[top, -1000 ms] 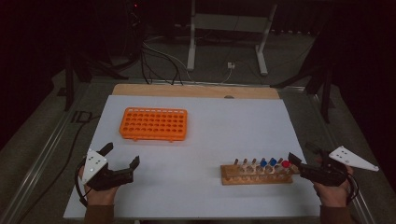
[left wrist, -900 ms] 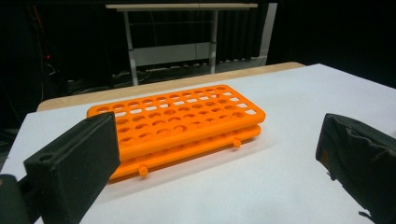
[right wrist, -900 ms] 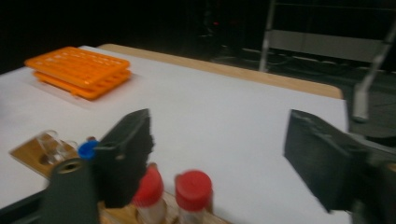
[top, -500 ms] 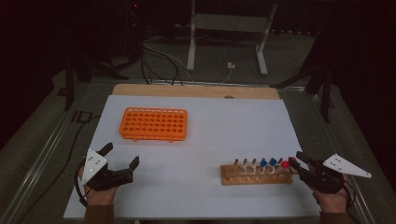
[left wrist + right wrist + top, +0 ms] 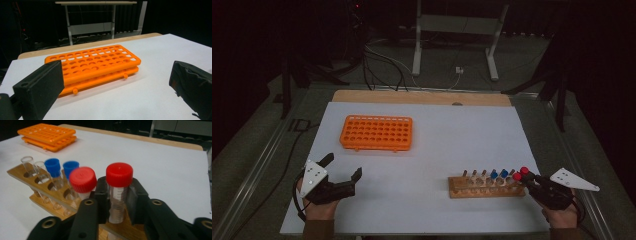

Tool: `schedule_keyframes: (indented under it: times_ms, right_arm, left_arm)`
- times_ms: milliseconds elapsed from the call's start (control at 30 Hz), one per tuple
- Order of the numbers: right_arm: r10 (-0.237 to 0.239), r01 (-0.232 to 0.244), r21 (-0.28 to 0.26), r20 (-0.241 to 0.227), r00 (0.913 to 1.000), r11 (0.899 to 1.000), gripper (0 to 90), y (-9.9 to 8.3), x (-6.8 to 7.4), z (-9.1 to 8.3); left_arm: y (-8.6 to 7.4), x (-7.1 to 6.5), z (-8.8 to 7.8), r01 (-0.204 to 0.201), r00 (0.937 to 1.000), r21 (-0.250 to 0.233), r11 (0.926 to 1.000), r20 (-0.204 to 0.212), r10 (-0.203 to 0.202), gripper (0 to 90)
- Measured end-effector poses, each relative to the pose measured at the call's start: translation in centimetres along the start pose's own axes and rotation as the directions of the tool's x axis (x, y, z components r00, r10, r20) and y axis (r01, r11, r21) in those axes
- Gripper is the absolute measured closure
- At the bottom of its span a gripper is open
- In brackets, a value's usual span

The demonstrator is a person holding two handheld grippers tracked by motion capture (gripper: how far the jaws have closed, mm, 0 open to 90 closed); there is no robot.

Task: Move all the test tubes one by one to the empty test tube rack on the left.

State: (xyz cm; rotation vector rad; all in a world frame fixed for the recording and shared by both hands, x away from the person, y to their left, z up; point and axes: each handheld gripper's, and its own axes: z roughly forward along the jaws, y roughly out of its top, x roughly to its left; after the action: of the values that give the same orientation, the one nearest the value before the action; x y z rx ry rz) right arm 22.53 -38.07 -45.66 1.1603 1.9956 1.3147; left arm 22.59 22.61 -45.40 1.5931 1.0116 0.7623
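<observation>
Right gripper (image 5: 117,207) has closed in over the last second; jaws now clamp the end red-capped tube (image 5: 119,192), seated in the wooden rack (image 5: 484,187). Likely lift-out next. Left gripper (image 5: 343,167) unchanged, jaws wide, empty. Orange rack (image 5: 377,132) beyond, unfilled.

1. A white sheet (image 5: 452,145) covers the wooden surface (image 5: 422,97), leaving its far edge bare.
2. A white metal stand (image 5: 454,30) rises on the floor beyond.
3. Cables (image 5: 382,65) trail across the floor near a small white plug (image 5: 458,70).
</observation>
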Motion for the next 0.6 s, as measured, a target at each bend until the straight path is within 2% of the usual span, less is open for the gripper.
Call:
schedule_keyframes:
  times_ms: [367, 467, 600]
  right_arm:
    - [-0.013, 0.013, -0.046, -0.002, 0.9999, 0.999, 73.9, 1.9, 0.4, -1.4]
    - [-0.016, 0.015, -0.076, -0.009, 0.9998, 0.997, 74.0, 2.5, 0.3, -1.9]
    - [-0.025, 0.023, -0.109, -0.019, 0.9995, 0.994, 74.0, 3.7, 0.3, -2.4]
  left_arm:
    - [-0.1, 0.1, 0.0, 0.011, 0.9999, 0.002, 0.9999, 0.001, -0.011, 0.4]
    - [-0.1, 0.2, 0.1, 0.028, 0.9995, -0.001, 0.9996, 0.013, -0.028, 0.4]
    - [0.0, 0.1, 0.1, 0.027, 0.9995, -0.002, 0.9996, 0.015, -0.027, 0.4]
